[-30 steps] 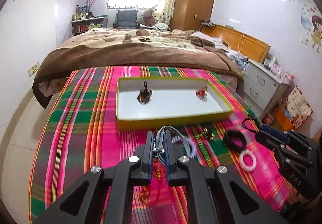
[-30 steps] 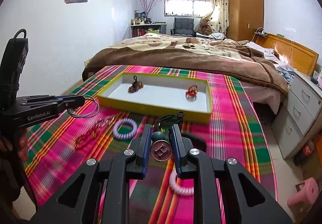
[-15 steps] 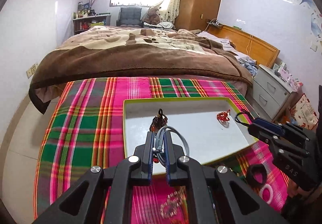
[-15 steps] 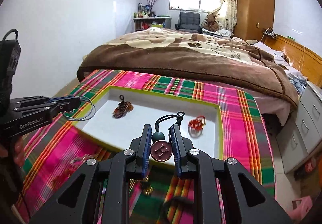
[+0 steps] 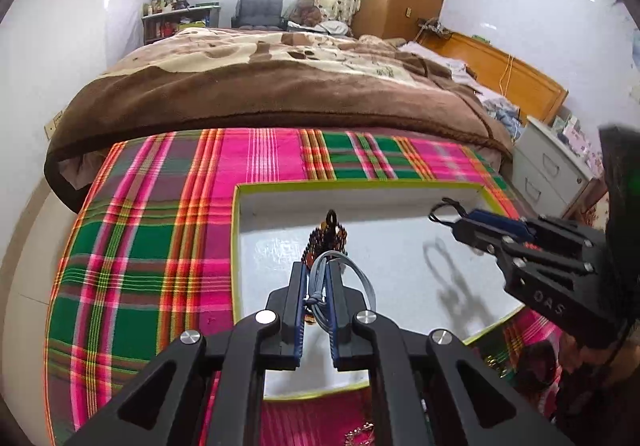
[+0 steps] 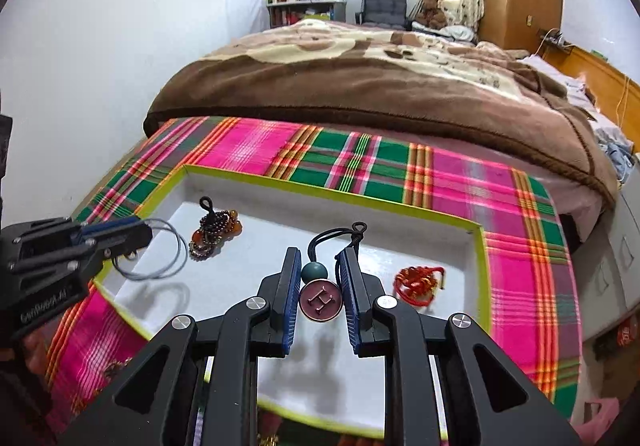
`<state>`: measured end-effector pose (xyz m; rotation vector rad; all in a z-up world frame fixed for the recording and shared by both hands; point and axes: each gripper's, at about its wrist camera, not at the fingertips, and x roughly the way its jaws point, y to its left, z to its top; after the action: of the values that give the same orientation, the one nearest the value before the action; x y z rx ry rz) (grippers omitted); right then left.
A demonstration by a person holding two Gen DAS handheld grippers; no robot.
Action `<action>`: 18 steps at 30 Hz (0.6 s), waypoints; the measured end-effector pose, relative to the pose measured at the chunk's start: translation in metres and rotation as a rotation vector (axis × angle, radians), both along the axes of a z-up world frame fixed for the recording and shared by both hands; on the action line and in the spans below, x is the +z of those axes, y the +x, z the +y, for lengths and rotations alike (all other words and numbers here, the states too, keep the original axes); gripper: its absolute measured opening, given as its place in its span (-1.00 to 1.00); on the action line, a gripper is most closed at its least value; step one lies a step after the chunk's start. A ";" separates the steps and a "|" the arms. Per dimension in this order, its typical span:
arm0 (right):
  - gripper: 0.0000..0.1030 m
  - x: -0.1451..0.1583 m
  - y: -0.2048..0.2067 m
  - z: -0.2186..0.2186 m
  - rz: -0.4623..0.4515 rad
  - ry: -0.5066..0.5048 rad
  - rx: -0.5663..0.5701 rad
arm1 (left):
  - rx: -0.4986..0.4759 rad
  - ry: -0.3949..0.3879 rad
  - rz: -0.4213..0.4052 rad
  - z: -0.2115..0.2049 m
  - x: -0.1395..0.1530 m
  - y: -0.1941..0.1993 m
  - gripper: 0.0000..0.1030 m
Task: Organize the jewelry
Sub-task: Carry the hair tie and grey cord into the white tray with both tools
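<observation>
A white tray with a yellow-green rim lies on a plaid cloth. My left gripper is shut on a grey wire-loop bracelet and holds it above the tray's left part. My right gripper is shut on a black-cord pendant with a round "H" disc and a teal bead, held above the tray's middle. A brown bead bracelet and a red cord piece lie in the tray.
The plaid cloth covers the table, with loose jewelry near its front edge. A bed with a brown blanket lies beyond the table. A white drawer unit stands to the right.
Both grippers have moved forward from the loose jewelry to above the tray, each still holding its piece. The tray now fills the lower part of both views.
</observation>
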<state>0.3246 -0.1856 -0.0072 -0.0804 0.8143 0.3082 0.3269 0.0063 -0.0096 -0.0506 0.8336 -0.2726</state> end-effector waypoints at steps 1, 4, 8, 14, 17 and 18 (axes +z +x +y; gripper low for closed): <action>-0.60 -0.003 0.003 0.002 0.011 -0.010 0.003 | -0.004 0.015 0.004 -0.002 -0.003 0.001 -0.82; -0.60 -0.009 0.011 0.006 0.029 -0.024 0.017 | -0.015 0.024 0.016 -0.005 -0.010 0.003 -0.82; -0.60 -0.018 0.021 0.011 0.046 -0.043 0.024 | -0.010 0.015 0.033 -0.004 -0.016 0.007 -0.82; -0.60 -0.028 0.030 0.017 0.101 -0.060 0.040 | -0.004 0.008 0.062 -0.001 -0.024 0.013 -0.81; -0.59 -0.030 0.031 0.020 0.112 -0.059 0.054 | -0.003 0.011 0.069 -0.001 -0.025 0.014 -0.81; -0.59 -0.031 0.032 0.020 0.113 -0.062 0.052 | -0.001 0.014 0.071 -0.002 -0.026 0.014 -0.81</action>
<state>0.3561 -0.1652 -0.0380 -0.1437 0.9351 0.3387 0.3411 0.0047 -0.0354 -0.0474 0.9059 -0.2675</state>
